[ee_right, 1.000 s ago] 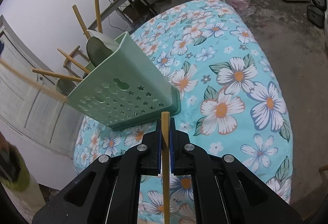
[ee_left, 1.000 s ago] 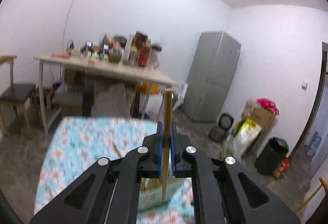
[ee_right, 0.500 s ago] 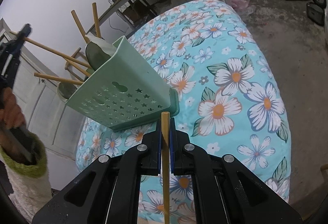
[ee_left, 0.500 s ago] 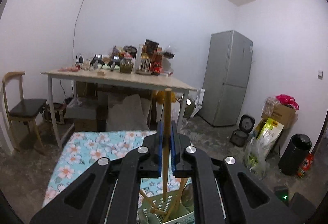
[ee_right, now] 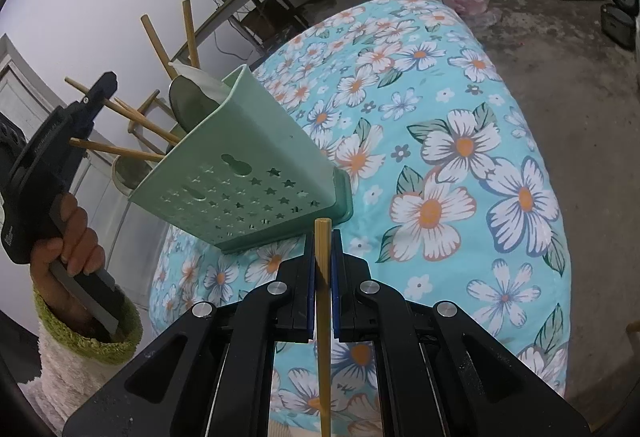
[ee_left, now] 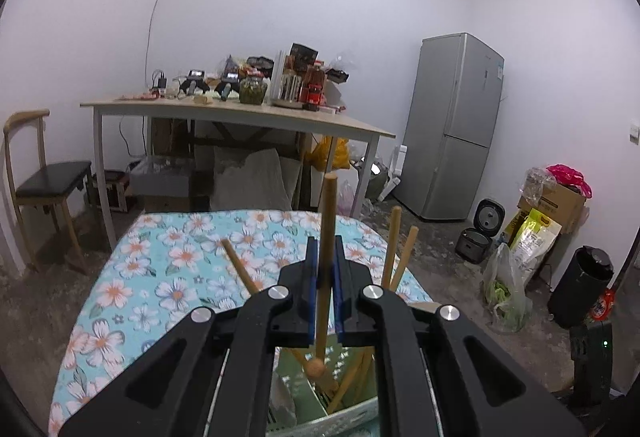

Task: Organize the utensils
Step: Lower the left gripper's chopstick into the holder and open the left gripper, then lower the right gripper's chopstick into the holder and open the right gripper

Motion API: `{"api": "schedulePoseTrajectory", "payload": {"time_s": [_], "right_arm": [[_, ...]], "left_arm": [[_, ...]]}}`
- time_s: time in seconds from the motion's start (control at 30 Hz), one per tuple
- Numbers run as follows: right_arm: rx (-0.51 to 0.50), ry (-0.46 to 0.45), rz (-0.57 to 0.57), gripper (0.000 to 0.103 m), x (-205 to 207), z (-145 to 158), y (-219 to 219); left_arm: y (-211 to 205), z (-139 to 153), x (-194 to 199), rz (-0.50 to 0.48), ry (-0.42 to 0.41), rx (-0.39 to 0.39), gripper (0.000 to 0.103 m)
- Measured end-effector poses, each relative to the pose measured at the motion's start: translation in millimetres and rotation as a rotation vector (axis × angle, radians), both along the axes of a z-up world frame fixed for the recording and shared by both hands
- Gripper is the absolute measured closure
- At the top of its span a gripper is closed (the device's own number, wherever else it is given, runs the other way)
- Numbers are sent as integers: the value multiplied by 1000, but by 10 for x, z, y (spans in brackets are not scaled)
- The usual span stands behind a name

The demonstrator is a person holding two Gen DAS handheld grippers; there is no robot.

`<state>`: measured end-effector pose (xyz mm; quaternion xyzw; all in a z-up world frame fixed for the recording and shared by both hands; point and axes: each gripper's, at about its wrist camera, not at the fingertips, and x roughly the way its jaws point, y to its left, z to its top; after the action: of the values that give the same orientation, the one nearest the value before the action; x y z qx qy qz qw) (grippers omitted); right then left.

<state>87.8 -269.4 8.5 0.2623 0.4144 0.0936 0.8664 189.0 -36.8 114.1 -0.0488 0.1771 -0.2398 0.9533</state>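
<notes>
In the left wrist view my left gripper point(ee_left: 325, 251) is shut on a wooden stick point(ee_left: 328, 213) that stands nearly upright. The stick's rounded lower end hangs just over the green utensil holder point(ee_left: 298, 373), among several other wooden handles. The right wrist view shows the same holder point(ee_right: 240, 173) on the flowered tablecloth point(ee_right: 440, 157), with sticks and a dark spoon in it. There the left gripper point(ee_right: 105, 87) comes in from the left above the holder's mouth. My right gripper point(ee_right: 322, 237) is shut on a thin chopstick point(ee_right: 322, 277), just in front of the holder's base.
A hand point(ee_right: 72, 237) in a green-cuffed sleeve holds the left gripper. Behind the cloth stand a table point(ee_left: 240, 119) crowded with jars and bottles, a chair point(ee_left: 48, 181), a grey fridge point(ee_left: 456, 125), bags and a black bin point(ee_left: 580, 285) on the bare floor.
My left gripper has come down with its stick over the holder and now shows at the left of the right wrist view. The right gripper and its chopstick have stayed put.
</notes>
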Motion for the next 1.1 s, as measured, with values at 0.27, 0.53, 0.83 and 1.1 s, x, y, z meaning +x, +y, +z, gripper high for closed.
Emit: {"api": "schedulePoseTrajectory", "payload": {"time_s": [0.27, 0.53, 0.83, 1.1], "right_arm": [[-22, -37, 4, 98, -51, 156, 17], [-82, -181, 37, 98, -50, 798, 110], [-151, -467, 90, 98, 131, 1888, 335], [-190, -621, 78, 98, 453, 2358, 540]], "left_arm": [[163, 68, -190, 17, 0, -41, 63], [468, 130, -588, 27, -16, -88, 52], [955, -199, -986, 91, 56, -98, 49], [1240, -659, -1198, 160, 168, -99, 49]]}}
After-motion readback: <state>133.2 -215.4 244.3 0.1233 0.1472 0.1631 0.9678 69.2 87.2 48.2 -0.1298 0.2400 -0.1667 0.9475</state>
